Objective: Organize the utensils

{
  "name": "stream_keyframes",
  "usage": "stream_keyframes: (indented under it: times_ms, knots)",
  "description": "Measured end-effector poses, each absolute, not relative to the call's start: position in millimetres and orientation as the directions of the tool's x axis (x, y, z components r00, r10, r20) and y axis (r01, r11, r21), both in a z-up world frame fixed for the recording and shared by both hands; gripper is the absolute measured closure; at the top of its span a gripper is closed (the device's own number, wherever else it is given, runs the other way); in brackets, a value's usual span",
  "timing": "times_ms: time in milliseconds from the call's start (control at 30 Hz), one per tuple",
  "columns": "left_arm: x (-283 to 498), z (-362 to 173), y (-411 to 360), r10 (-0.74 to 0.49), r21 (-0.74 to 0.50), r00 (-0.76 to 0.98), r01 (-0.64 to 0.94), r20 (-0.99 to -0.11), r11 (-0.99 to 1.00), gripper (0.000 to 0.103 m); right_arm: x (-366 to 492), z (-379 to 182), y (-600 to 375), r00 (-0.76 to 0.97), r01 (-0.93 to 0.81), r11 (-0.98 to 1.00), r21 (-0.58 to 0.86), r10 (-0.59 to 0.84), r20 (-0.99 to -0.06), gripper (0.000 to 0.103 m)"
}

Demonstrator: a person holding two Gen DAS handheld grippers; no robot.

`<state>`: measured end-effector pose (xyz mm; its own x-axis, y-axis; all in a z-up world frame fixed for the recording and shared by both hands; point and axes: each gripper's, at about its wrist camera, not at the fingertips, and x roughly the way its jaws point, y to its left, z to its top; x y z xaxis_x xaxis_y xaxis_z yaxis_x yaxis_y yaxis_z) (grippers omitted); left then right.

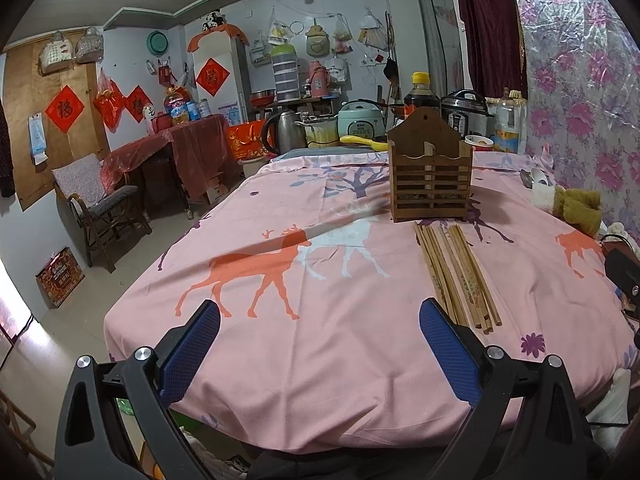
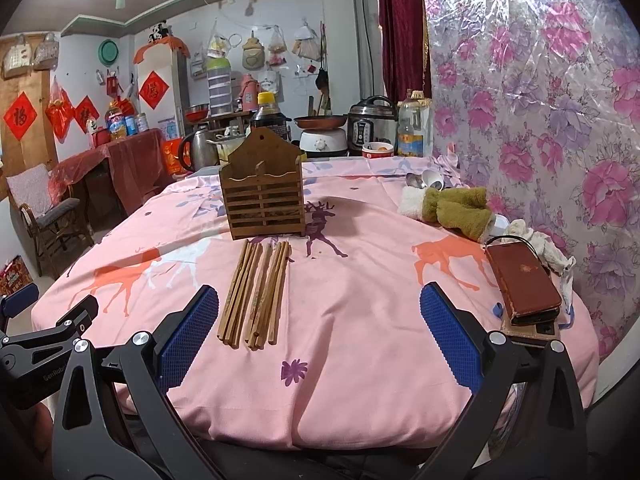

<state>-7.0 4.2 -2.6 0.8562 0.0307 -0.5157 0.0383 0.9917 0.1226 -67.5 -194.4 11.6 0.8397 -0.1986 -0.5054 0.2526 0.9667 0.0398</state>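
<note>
Several wooden chopsticks [image 1: 456,272] lie side by side on the pink deer-print tablecloth [image 1: 320,320], in front of a slatted wooden utensil holder [image 1: 430,174]. The holder stands upright. In the right wrist view the chopsticks [image 2: 256,292] lie just beyond my left finger, with the holder [image 2: 262,196] behind them. My left gripper [image 1: 320,352] is open and empty above the table's near edge, left of the chopsticks. My right gripper [image 2: 320,340] is open and empty, just right of the chopsticks' near ends. A metal spoon [image 2: 414,180] lies at the far right.
A green and white cloth [image 2: 448,208] and a brown phone case [image 2: 524,284] lie at the right by the floral wall. Cookers, a kettle and bottles [image 2: 410,128] stand behind the table. A chair [image 1: 96,208] stands on the floor at left.
</note>
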Motion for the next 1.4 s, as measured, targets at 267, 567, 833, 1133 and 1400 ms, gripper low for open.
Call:
stream_keyframes:
  times_ms: [267, 567, 833, 1133, 1400]
  knots:
    - [-6.7, -3.0, 3.4, 0.032, 0.127, 0.857, 0.039, -0.514, 0.991, 0.005, -67.5, 12.8, -194.7, 0.842, 0.251, 0.967, 0.040, -0.198, -0.502, 0.006]
    - [-7.0, -3.9, 3.0, 0.034, 0.128, 0.857, 0.037, -0.513, 0.991, 0.005, -67.4, 15.3, -196.4, 0.846, 0.254, 0.966, 0.036, -0.205, -0.492, 0.006]
    - [-6.8, -4.4, 3.6, 0.036, 0.126, 0.857, 0.034, -0.515, 0.991, 0.005, -68.1, 17.4, -198.8, 0.845, 0.262, 0.964, 0.036, -0.211, -0.491, 0.006]
    - [-7.0, -5.2, 5.2, 0.038, 0.128, 0.857, 0.033, -0.513, 0.991, 0.005, -68.6, 17.3, -199.2, 0.845, 0.262, 0.964, 0.035, -0.212, -0.490, 0.006]
    - [-7.0, -5.2, 4.7, 0.037, 0.128, 0.857, 0.034, -0.514, 0.991, 0.005, -68.5, 16.2, -199.3, 0.843, 0.267, 0.963, 0.039, -0.214, -0.494, 0.006]
